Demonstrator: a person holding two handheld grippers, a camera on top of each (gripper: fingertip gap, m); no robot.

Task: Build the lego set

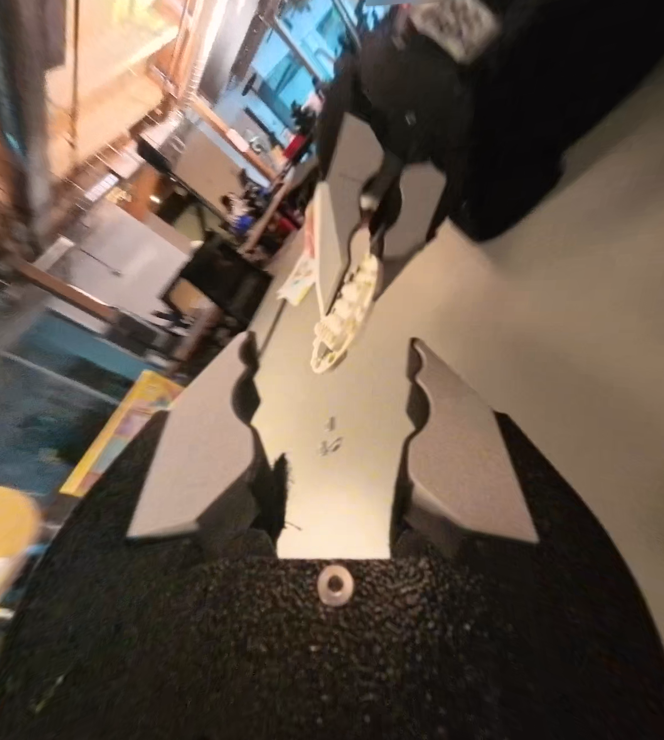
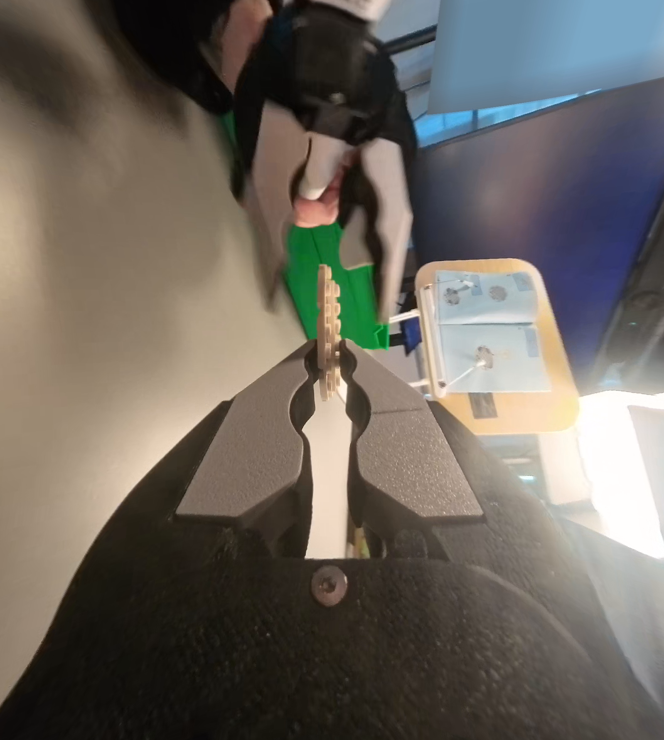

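A tan round lego plate with small tan pieces on it (image 2: pixel 327 320) stands on edge, clamped at its near rim by my right gripper (image 2: pixel 328 348), which is shut on it. In the left wrist view the same plate (image 1: pixel 342 320) hangs just above the grey table (image 1: pixel 522 320), held at its far end by the right gripper (image 1: pixel 366 248). My left gripper (image 1: pixel 332 348) is open and empty, its tips a short way from the plate's near rim. In the right wrist view one of its grey fingers (image 2: pixel 392 240) shows beyond the plate.
A green flat object (image 2: pixel 354 304) lies behind the plate. An open instruction booklet (image 2: pixel 490 332) rests on a wooden board (image 2: pixel 522 412). A yellow box (image 1: pixel 122 432) sits at the table's left edge, and printed sheets (image 1: pixel 298 280) lie near the plate. My two grippers' fingertips are within a few centimetres of each other.
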